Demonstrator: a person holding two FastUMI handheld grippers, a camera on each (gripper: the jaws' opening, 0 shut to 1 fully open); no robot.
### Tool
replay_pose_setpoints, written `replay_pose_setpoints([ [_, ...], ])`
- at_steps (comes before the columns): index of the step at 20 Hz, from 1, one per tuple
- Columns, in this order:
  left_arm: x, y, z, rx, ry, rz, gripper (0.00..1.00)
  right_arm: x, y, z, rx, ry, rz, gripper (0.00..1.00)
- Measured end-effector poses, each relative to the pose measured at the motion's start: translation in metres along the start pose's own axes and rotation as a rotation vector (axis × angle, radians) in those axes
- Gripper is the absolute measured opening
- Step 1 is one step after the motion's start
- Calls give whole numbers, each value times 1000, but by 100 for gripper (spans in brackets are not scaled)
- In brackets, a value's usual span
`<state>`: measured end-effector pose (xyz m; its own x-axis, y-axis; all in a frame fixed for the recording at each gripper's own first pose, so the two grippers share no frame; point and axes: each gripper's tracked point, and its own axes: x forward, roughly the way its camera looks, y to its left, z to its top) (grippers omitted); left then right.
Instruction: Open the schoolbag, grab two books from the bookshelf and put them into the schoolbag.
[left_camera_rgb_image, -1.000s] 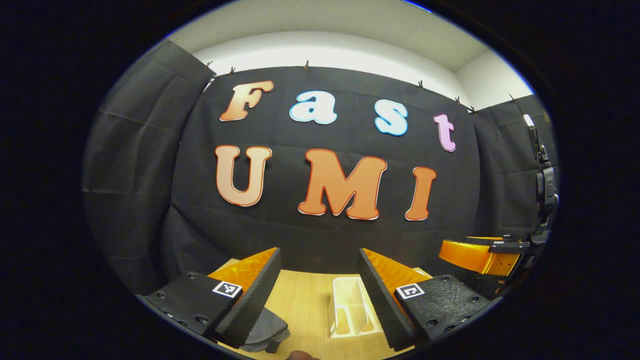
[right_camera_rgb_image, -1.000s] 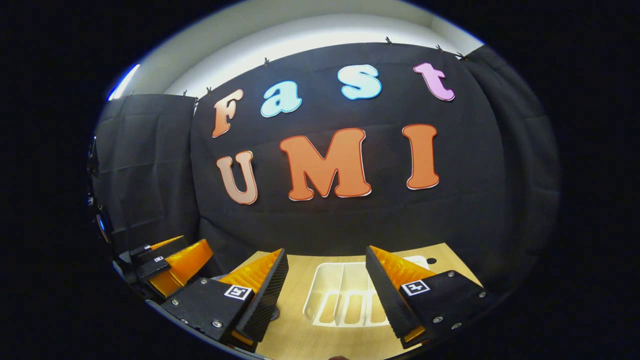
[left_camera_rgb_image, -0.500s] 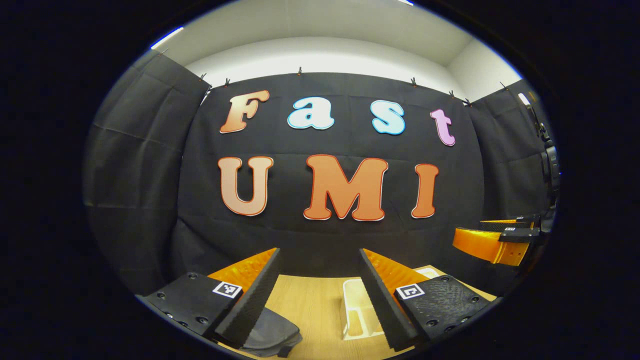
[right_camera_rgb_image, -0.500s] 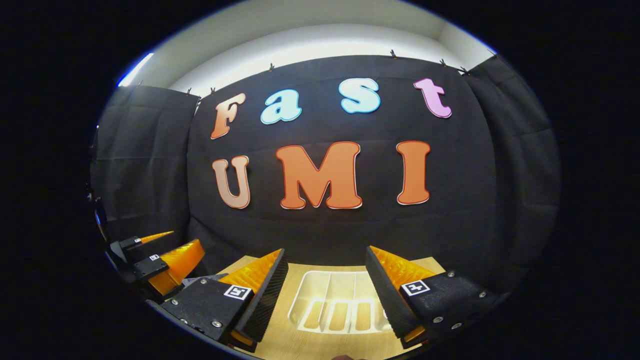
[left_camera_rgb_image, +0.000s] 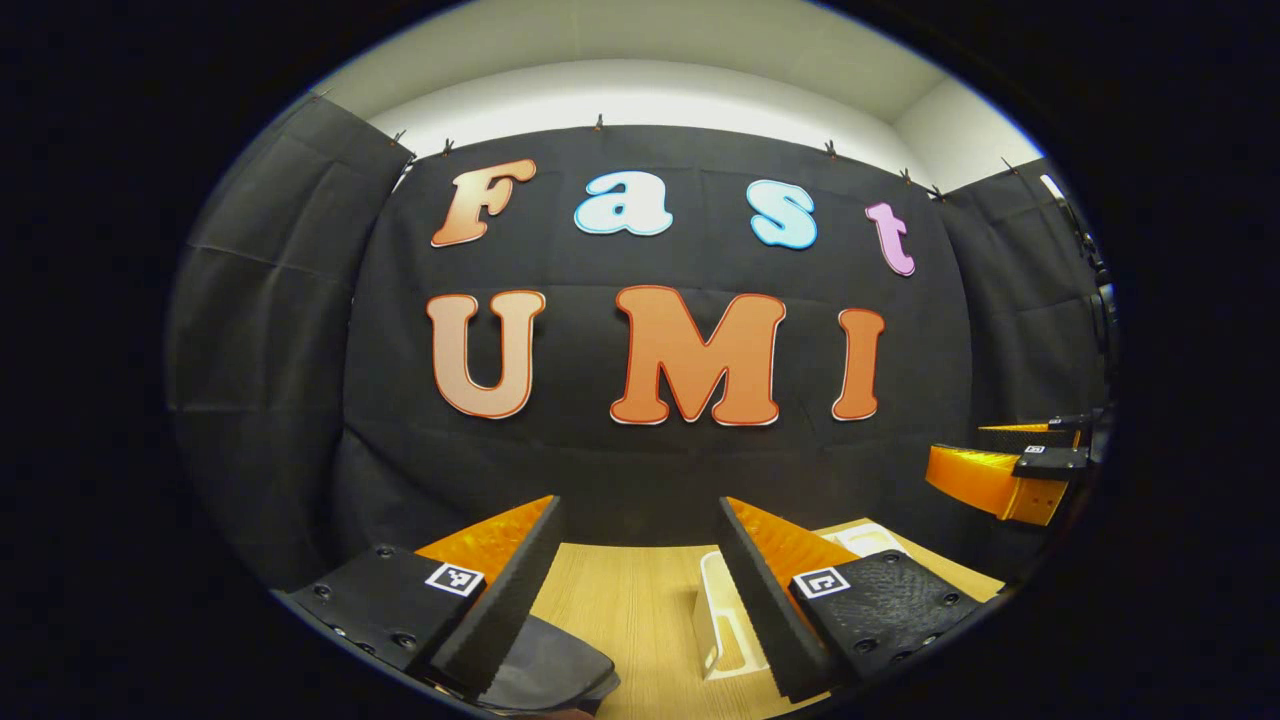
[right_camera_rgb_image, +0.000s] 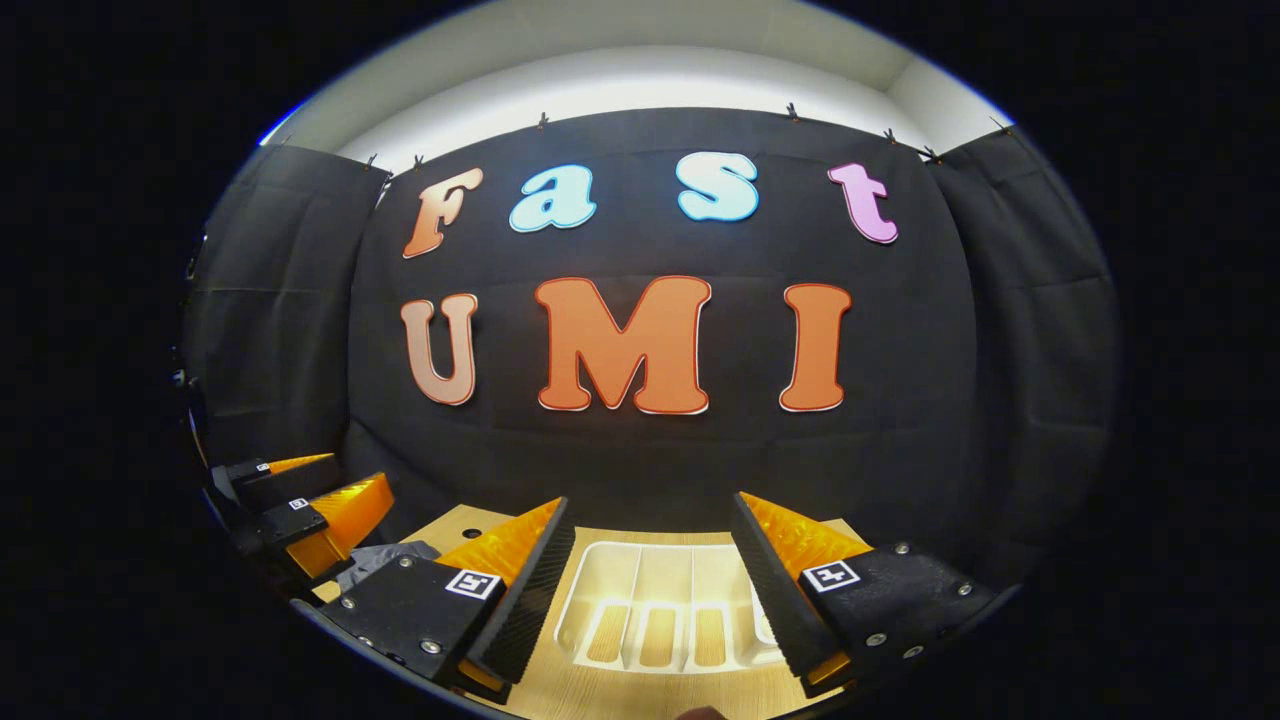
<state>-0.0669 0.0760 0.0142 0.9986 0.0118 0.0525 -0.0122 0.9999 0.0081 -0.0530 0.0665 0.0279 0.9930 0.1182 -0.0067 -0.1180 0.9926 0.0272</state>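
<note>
Both the left gripper (left_camera_rgb_image: 637, 590) and right gripper (right_camera_rgb_image: 650, 590) hover wide apart, empty. The soft dark-grey fabric schoolbag (left_camera_rgb_image: 550, 672) lies near-left on the light wooden table (left_camera_rgb_image: 625, 610); it looks floppy, so pinch its zipper pull. The white slotted plastic bookshelf (right_camera_rgb_image: 655, 615) sits right.

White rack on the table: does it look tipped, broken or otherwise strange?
Nothing stands out. The white rack rests flat on the wooden table, its dividers straight, slots empty of books.
</note>
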Motion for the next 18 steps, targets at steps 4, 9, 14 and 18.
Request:
replay_pose_setpoints([
  [4,7,-1,1,3,-32,-9,96,8,0,2,5,-10,-10,94],
  [9,10,4,8,28,-95,18,95,12,-3,9,-6,-47,-40,93],
  [14,9,0,8,44,-117,7,96,12,1,7,-9,-64,-42,94],
  [18,9,-2,8,43,-119,2,96,8,4,1,-15,-64,-37,94],
])
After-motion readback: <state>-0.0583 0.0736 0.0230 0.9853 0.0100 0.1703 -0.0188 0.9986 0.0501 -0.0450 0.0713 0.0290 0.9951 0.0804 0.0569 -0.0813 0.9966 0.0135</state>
